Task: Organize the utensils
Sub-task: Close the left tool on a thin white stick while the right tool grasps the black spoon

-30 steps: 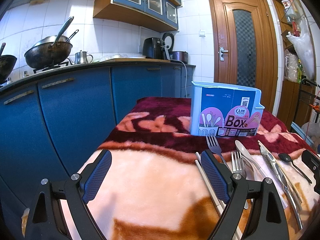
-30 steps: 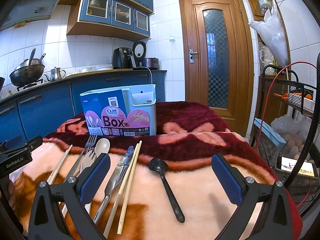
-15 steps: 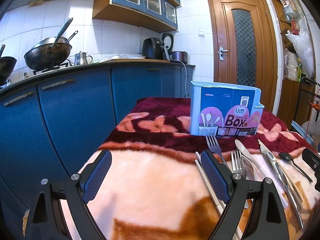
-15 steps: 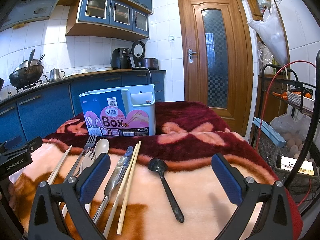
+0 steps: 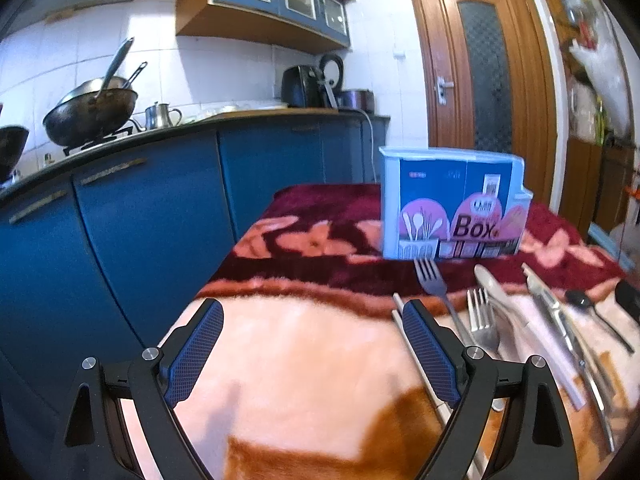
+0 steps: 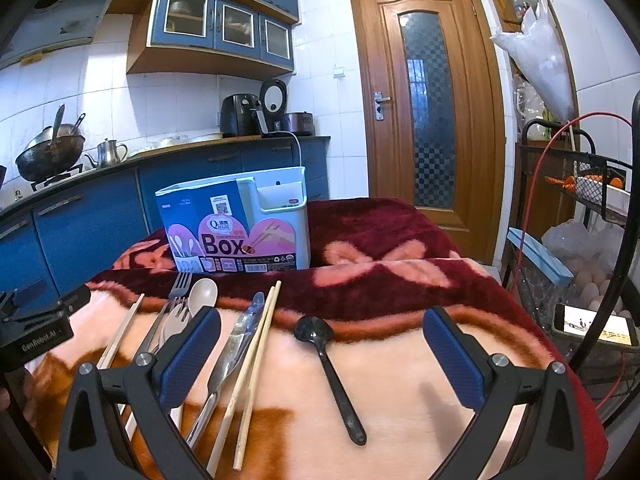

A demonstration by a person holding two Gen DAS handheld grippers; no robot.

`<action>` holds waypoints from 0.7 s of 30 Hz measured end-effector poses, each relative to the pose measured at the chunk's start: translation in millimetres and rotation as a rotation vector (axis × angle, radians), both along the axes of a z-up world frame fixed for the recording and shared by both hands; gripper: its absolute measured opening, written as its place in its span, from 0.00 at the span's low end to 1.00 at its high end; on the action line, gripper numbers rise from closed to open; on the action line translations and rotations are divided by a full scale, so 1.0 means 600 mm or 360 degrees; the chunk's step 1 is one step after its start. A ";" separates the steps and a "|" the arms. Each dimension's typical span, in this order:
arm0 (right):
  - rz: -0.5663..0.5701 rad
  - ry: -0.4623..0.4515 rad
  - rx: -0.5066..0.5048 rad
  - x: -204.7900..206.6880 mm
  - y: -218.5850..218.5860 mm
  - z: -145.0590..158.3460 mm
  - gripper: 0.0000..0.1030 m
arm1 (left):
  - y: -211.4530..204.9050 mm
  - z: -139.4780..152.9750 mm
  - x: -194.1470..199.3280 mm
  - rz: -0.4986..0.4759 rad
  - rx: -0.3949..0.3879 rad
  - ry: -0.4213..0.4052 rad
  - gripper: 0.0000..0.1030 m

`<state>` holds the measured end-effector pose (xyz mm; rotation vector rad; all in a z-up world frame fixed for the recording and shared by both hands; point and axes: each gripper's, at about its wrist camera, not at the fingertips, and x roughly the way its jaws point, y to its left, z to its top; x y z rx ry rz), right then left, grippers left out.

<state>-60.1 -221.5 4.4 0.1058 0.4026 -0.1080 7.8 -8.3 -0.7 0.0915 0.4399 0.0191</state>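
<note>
A blanket-covered table (image 6: 400, 380) in a blue kitchen held the work.
Utensils lay in a row, the black spoon (image 6: 328, 364) centred before the wide right gripper (image 6: 320, 356); the utensil box (image 6: 236, 226) waited at twelve o'clock, and the left gripper (image 5: 312, 356) gaped, empty, at nine.

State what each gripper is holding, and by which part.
Nothing. The left gripper and the right gripper are both open and empty above the blanket.

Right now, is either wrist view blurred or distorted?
Left wrist view: motion-smeared, the utensil box label soft. Right wrist view: sharp, the box print readable. Both: fisheye bends the door and counters, dark corners.
</note>
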 end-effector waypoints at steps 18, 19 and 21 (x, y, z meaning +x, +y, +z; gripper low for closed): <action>0.0241 0.0623 -0.0034 0.064 -0.029 0.031 0.96 | -0.017 0.019 0.029 -0.0235 0.0002 0.0489 0.89; 0.0257 0.0675 -0.0041 0.070 -0.028 0.029 0.91 | -0.015 0.019 0.034 -0.0242 -0.0005 0.0538 0.89; 0.0281 0.0756 -0.0061 0.079 -0.028 0.024 0.84 | -0.011 0.018 0.048 -0.0265 -0.0037 0.0645 0.89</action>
